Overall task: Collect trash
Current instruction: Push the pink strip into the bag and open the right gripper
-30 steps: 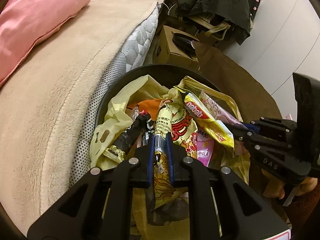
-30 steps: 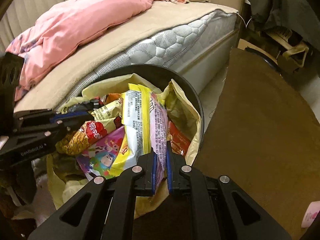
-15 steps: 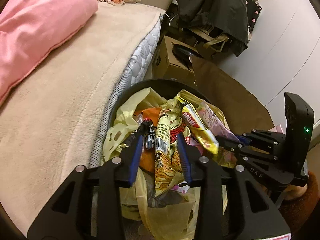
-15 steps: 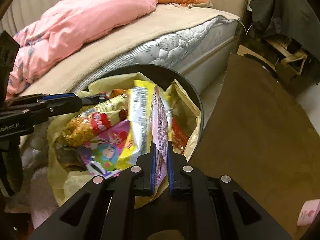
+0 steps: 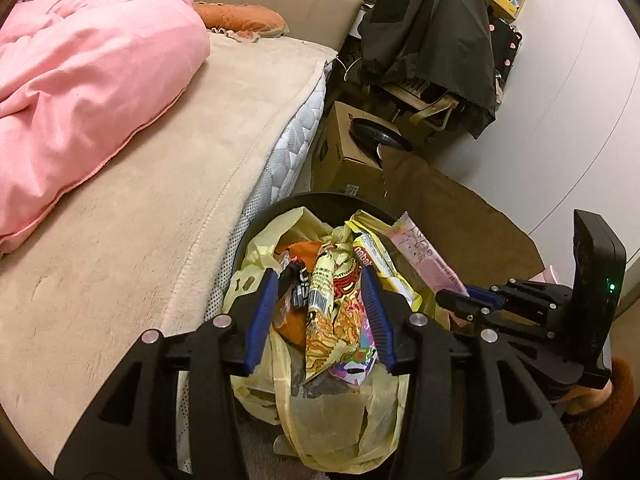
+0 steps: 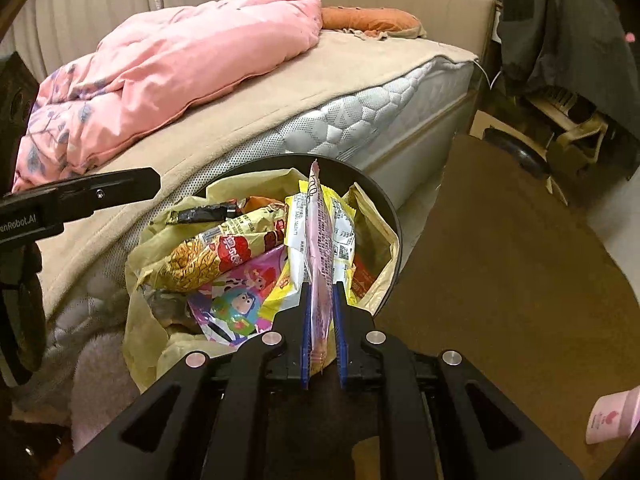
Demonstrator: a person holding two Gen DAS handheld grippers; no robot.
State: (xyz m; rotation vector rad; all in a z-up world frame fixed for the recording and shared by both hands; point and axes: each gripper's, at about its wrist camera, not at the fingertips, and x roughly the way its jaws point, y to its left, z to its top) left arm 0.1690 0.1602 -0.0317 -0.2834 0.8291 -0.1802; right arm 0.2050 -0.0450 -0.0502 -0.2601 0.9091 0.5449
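A round black trash bin lined with a yellow plastic bag stands beside the bed, full of snack wrappers. My left gripper is open above the bin; a yellow noodle-snack wrapper lies below its blue pads, loose. My right gripper is shut on a pink wrapper, held upright on edge over the bin. That pink wrapper also shows in the left wrist view, with the right gripper at its lower end.
A bed with a beige blanket and pink duvet runs along the bin's left. A cardboard box and a dark-draped chair stand beyond. Brown rug lies right of the bin. A pink bottle sits at the lower right.
My left gripper has opened, let go of the yellow noodle-snack wrapper and pulled back and up. My right gripper has lifted the pink wrapper up out of the pile.
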